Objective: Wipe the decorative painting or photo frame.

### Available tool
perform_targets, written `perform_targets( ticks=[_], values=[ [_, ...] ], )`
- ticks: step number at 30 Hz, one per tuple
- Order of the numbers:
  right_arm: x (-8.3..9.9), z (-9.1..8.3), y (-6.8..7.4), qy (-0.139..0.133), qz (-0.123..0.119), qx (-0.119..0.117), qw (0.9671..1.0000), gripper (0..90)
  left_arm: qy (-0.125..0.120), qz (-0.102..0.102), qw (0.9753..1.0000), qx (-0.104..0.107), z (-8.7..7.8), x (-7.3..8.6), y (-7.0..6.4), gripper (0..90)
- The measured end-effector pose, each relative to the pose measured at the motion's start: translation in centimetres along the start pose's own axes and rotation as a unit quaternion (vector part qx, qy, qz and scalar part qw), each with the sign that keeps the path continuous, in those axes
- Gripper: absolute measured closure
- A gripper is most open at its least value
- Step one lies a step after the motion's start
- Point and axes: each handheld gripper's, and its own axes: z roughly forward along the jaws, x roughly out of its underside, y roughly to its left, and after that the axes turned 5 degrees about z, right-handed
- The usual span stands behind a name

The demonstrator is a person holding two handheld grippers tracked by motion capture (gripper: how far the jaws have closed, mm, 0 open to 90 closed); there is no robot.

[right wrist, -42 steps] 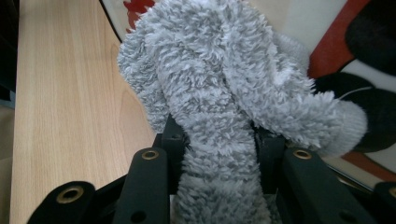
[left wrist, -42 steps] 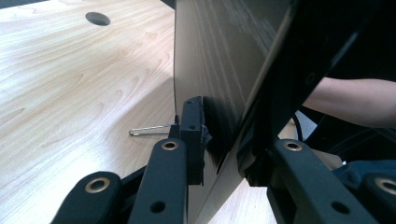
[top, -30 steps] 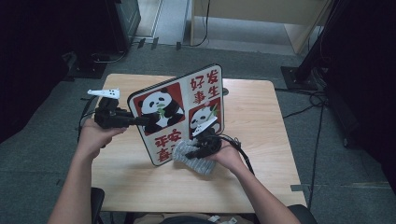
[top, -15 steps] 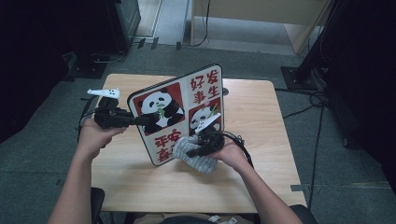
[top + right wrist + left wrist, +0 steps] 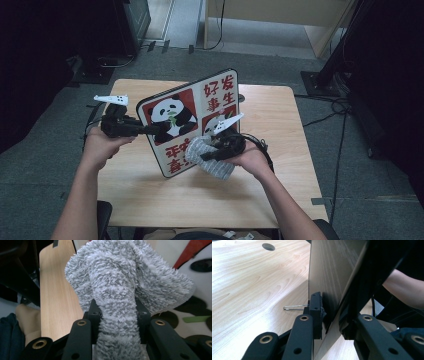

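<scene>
1. Leftmost, the left gripper (image 5: 150, 129) has its jaws clamped on the left edge of the panda board (image 5: 192, 120), holding it upright and tilted on the wooden table (image 5: 270, 200). In the left gripper view the jaws pinch the board's thin edge (image 5: 329, 315) from both sides. This hold should be kept firm and level, so wiping pressure does not swing the board.

2. At the middle, the board's printed face points toward the person, its lower corner near the tabletop. Resting that corner on the table would likely steady it further.

3. To the right, the right gripper (image 5: 212, 152) is closed on a grey fluffy cloth (image 5: 210, 159), bunched between its jaws in the right gripper view (image 5: 117, 315). The cloth presses against the lower part of the printed face.

4. Judging by this, the step is wiping the face. Strokes should be even and overlapping, with only the cloth, not the jaw tips, meeting the print.
</scene>
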Motion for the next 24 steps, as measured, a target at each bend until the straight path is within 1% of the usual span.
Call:
perform_targets(
  ticks=[3,4,9,12,18,20,22,24],
  values=[
    [-0.4,-0.6,0.1,-0.007,0.000,0.004,1.0000,67.6,-0.001,0.001,1.0000,0.001,0.0,0.0,0.0,75.8],
    [-0.6,-0.8,0.3,-0.009,0.004,0.003,0.9999,67.6,0.000,0.001,1.0000,0.001,0.0,0.0,0.0,75.8],
    [-1.8,-1.8,1.2,-0.015,-0.010,0.013,0.9998,67.6,-0.001,0.004,1.0000,0.001,0.0,0.0,0.0,75.9],
    [-2.7,-2.5,1.8,-0.021,-0.016,0.015,0.9995,67.6,-0.001,0.004,1.0000,0.000,0.0,0.0,0.0,76.0],
    [-4.5,-3.8,2.3,-0.036,-0.024,0.017,0.9989,67.6,-0.001,0.005,1.0000,-0.001,0.0,0.0,0.0,76.1],
    [-5.2,-4.1,2.4,-0.037,-0.024,0.017,0.9989,67.6,-0.001,0.006,1.0000,-0.001,0.0,0.0,0.0,76.1],
    [-6.0,-4.5,2.6,-0.035,-0.030,0.020,0.9987,67.6,-0.002,0.006,1.0000,-0.001,0.0,0.0,0.0,76.1],
    [-6.6,-4.8,2.8,-0.036,-0.031,0.023,0.9986,67.6,-0.001,0.007,1.0000,0.000,0.0,0.1,0.0,76.1]
  ],
)
